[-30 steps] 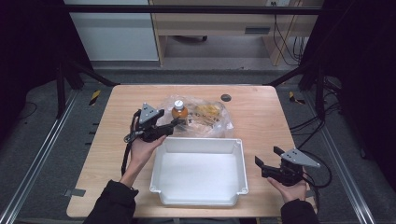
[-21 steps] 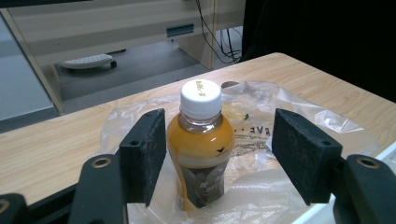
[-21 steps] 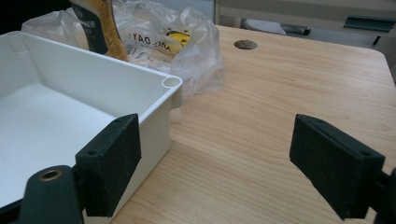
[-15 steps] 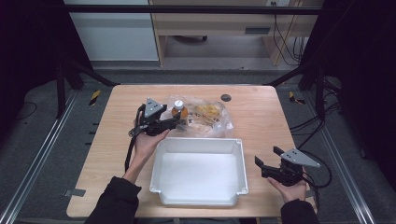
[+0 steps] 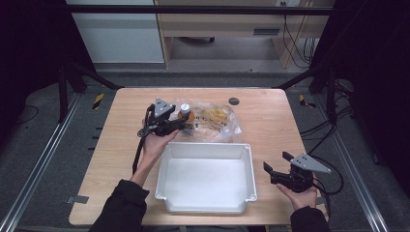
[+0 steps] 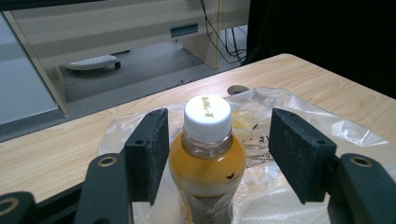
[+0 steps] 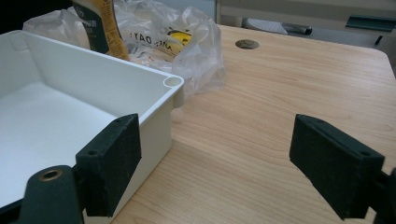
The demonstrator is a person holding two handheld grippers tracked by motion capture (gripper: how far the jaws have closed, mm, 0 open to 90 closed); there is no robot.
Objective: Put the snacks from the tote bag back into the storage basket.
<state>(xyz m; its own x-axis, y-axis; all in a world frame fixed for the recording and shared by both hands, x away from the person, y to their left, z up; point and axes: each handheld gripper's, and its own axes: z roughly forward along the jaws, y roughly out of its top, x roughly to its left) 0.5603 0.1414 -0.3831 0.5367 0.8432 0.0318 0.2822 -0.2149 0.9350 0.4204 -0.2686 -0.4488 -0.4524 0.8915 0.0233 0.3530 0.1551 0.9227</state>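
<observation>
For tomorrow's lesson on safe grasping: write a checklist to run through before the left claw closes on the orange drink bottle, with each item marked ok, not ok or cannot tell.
1. Bottle between the left claw pads: ok, it stands between them; the jaws have just been closing.
2. Pads pressing on the bottle: not ok, there is a gap on the right side; the left pad is close, contact cannot be told.
3. Bottle upright, white cap on: ok.
4. Plastic bag free of the grip: cannot tell, it lies right behind and around the bottle.
5. White bin ready to receive: ok, nothing in it.
6. Right claw out of the way: ok, open, beside the bin's right side.
</observation>
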